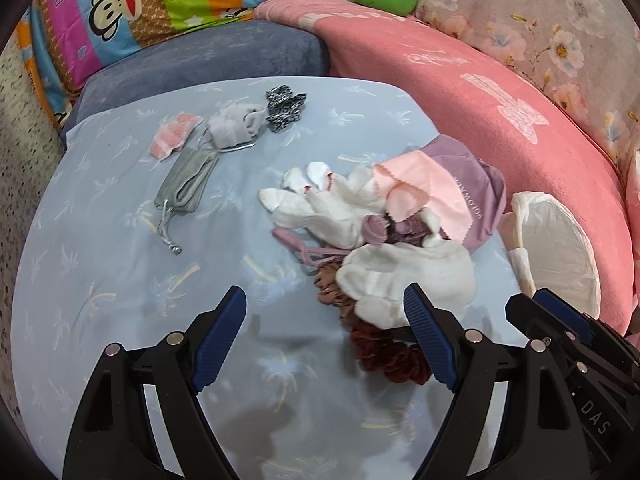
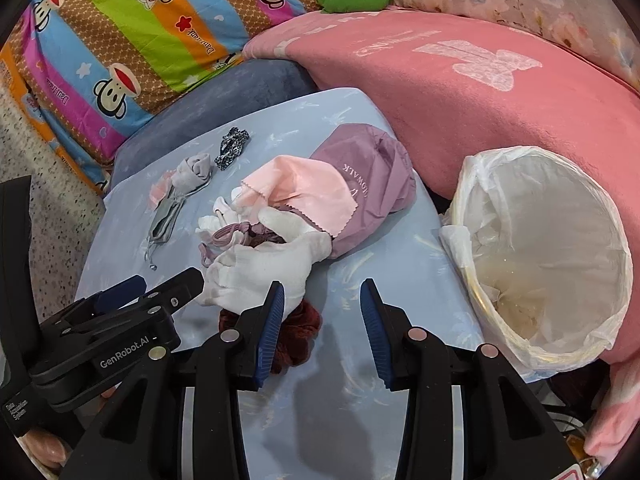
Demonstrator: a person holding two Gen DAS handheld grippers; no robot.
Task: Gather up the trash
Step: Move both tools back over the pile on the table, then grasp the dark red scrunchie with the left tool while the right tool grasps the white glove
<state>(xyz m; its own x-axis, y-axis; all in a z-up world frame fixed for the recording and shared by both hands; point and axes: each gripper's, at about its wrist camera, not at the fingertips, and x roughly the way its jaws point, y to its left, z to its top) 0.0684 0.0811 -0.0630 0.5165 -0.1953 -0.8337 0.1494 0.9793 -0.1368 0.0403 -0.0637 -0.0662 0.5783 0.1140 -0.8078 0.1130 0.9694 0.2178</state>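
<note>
Both my left gripper (image 1: 324,344) and right gripper (image 2: 322,330) hang open, empty. The white glove (image 2: 260,276) looks soft and light; I'd pinch a bunched fold near its cuff.

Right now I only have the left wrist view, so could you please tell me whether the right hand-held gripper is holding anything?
Observer: No. The right hand-held gripper is open, with only the blue sheet showing between its pads.
Operator: Thank you. Can you see inside the bin?
Observer: Yes. The bin shows its whole mouth here, and its white liner looks nearly empty, with only small scraps at the bottom.
</note>
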